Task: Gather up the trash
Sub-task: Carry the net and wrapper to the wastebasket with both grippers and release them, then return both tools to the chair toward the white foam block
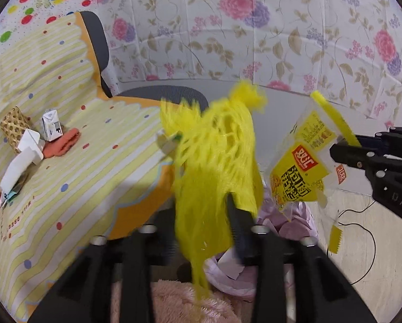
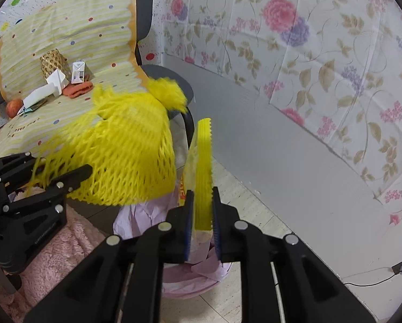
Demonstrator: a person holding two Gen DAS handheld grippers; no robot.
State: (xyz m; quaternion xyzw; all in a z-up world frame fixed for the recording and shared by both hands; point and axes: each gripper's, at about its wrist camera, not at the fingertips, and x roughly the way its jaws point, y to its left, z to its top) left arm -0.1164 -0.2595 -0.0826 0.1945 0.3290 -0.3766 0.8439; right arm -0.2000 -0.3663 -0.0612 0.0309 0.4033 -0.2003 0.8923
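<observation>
Right wrist view: my right gripper [image 2: 202,215] clamps one snack wrapper [image 2: 203,172], long axis upright, above the bin [image 2: 201,277]; my left gripper [image 1: 205,215] grips one yellow net [image 1: 214,156], hanging downward.

Home room: floral wall covering [image 2: 295,40], cloth-draped office chair [image 1: 93,40], fluffy pink rug [image 2: 53,255].

Net bag [image 2: 131,156] hangs from left gripper [image 1: 201,215], w/ snack wrapper [image 2: 203,167] just to its right, pinched in right gripper [image 2: 203,215]; both sit above lined bin [image 2: 190,282] on floor. Behind & left of them, table [image 2: 66,113] carries basket [image 2: 51,62] at the back, carton [image 2: 78,73] right of it, cloth [image 2: 78,88] in front of carton, folded paper [image 2: 50,86] before basket, fruit [image 2: 14,107] furthest left. Chair [image 2: 144,8] stands behind table, wall sheet [image 2: 295,40] beyond.
</observation>
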